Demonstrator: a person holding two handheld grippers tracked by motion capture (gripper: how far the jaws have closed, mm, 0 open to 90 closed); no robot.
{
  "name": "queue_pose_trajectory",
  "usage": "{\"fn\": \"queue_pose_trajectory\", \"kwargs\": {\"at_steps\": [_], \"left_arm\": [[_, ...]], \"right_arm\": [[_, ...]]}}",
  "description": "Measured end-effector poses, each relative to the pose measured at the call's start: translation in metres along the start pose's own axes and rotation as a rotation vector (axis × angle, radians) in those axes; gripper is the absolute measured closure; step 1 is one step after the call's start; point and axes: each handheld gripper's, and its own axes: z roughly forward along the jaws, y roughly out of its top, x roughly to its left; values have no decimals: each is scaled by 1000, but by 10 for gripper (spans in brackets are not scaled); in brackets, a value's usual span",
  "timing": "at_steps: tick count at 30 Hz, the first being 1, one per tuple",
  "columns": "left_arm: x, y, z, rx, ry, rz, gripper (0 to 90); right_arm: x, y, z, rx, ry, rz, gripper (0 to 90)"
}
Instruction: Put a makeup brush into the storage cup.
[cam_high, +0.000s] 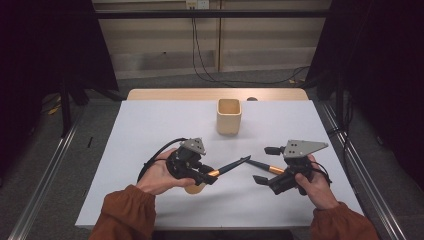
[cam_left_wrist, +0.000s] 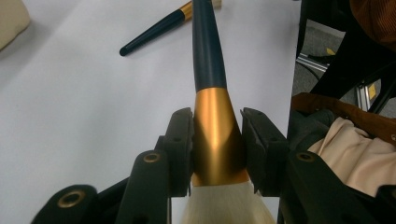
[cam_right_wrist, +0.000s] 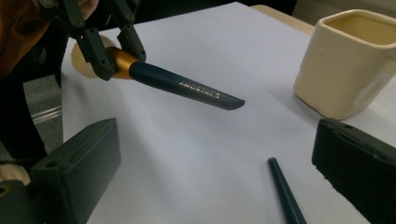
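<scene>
**Two brushes in play, one gripped, one loose**

Left gripper (cam_left_wrist: 217, 140): fingers (cam_left_wrist: 180, 144) clamped on gold ferrule of large brush (cam_left_wrist: 208, 70), bristles toward hand, dark handle pointing out above worktop (cam_high: 150, 130). Right gripper (cam_high: 264, 165): fingers (cam_right_wrist: 74, 177) spread wide, gripping nothing, set either side of second brush (cam_high: 265, 166) lying on worktop. Cream cup (cam_high: 229, 116) standing beyond, upright, apart from both. Judged step: pickup of second brush. Next move calls for lowering over handle, closing squarely, then carrying toward cup, probably.
</scene>
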Motion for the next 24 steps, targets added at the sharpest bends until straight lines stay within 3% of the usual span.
{"fn": "queue_pose_trajectory", "kwargs": {"at_steps": [4, 6, 15, 24], "left_arm": [[0, 0, 1, 15, -5, 4, 647], [0, 0, 2, 19, -11, 4, 647], [0, 0, 5, 35, -30, 3, 647], [-1, 1, 9, 53, -57, 7, 647]], "right_arm": [[-1, 5, 7, 60, 32, -31, 17], [-1, 8, 10, 107, 43, -74, 18], [-4, 27, 27, 260, 111, -174, 22], [2, 47, 45, 414, 188, -274, 29]]}}
